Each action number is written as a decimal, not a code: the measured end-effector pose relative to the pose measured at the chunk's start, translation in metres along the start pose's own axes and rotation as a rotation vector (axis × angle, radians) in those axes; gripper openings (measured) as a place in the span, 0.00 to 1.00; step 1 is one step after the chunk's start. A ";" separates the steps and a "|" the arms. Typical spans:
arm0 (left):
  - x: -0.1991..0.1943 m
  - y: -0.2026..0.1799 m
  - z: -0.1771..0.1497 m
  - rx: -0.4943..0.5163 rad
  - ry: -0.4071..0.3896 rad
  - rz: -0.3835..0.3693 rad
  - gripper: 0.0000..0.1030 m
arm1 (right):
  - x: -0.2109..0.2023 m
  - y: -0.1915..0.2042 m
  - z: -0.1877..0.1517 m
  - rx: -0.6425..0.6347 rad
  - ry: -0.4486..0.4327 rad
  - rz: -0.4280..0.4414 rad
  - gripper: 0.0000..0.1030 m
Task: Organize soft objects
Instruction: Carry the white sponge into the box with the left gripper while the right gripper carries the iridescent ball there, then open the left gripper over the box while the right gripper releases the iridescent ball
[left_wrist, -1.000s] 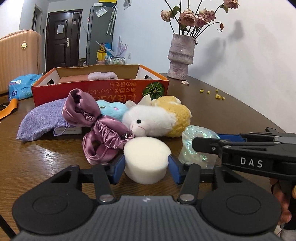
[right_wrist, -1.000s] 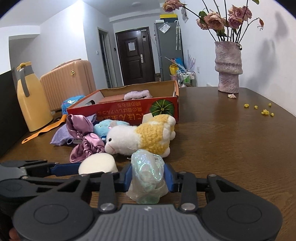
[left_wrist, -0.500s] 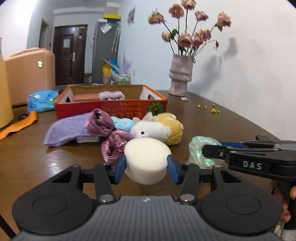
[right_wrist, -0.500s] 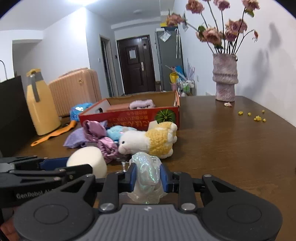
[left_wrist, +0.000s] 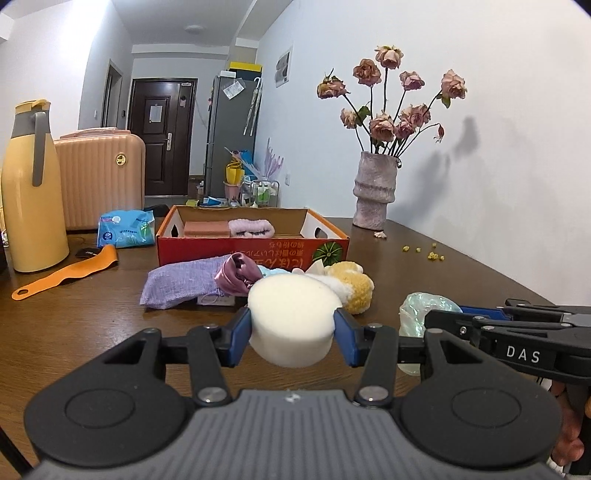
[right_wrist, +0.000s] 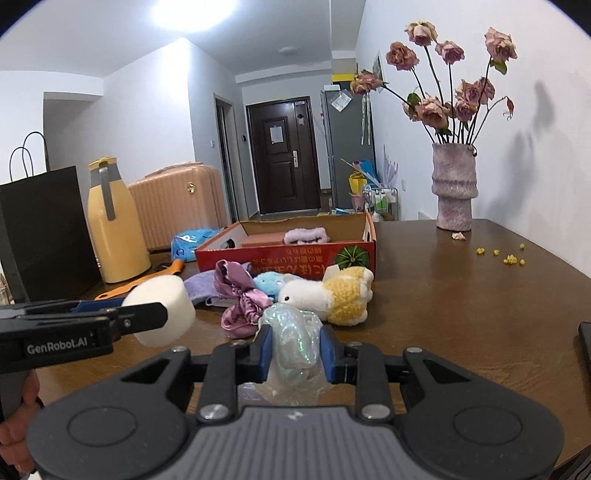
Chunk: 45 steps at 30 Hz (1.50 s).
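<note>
My left gripper (left_wrist: 292, 334) is shut on a white round sponge (left_wrist: 293, 317) and holds it above the table. My right gripper (right_wrist: 295, 350) is shut on an iridescent plastic pouch (right_wrist: 295, 343), also lifted; the pouch shows in the left wrist view (left_wrist: 419, 308). On the table ahead lie a purple cloth bag (left_wrist: 181, 282), a pink satin scrunchie (right_wrist: 240, 295), a blue plush (right_wrist: 269, 282) and a white and yellow plush (right_wrist: 328, 295). Behind them stands an open red cardboard box (left_wrist: 251, 253) holding a lilac headband (left_wrist: 251, 227) and a pink block (left_wrist: 207, 229).
A vase of dried roses (left_wrist: 373, 195) stands at the back right, with yellow crumbs (left_wrist: 430, 254) near it. A yellow jug (left_wrist: 31, 192), an orange strap (left_wrist: 66, 275), a blue packet (left_wrist: 125, 229) and a black paper bag (right_wrist: 44, 232) are at the left.
Both grippers have risen and drawn back from the pile, carrying the sponge and the pouch up off the table.
</note>
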<state>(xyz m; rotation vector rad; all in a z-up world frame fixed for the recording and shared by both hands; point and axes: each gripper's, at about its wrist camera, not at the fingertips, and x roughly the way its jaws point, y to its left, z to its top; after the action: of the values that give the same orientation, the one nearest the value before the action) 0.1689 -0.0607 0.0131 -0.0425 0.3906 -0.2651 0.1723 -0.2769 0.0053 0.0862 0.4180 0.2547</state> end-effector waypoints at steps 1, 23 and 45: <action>0.000 0.000 0.000 -0.001 0.000 -0.001 0.48 | 0.000 0.001 0.000 -0.002 -0.001 0.000 0.25; 0.219 0.133 0.138 -0.043 0.095 0.025 0.49 | 0.247 -0.071 0.179 -0.047 0.031 0.037 0.25; 0.354 0.190 0.149 0.018 0.348 0.046 0.63 | 0.468 -0.073 0.201 -0.136 0.296 -0.189 0.58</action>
<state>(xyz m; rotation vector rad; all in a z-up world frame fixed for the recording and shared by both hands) 0.5876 0.0275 0.0019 0.0317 0.7342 -0.2302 0.6847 -0.2313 -0.0039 -0.1255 0.6975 0.1087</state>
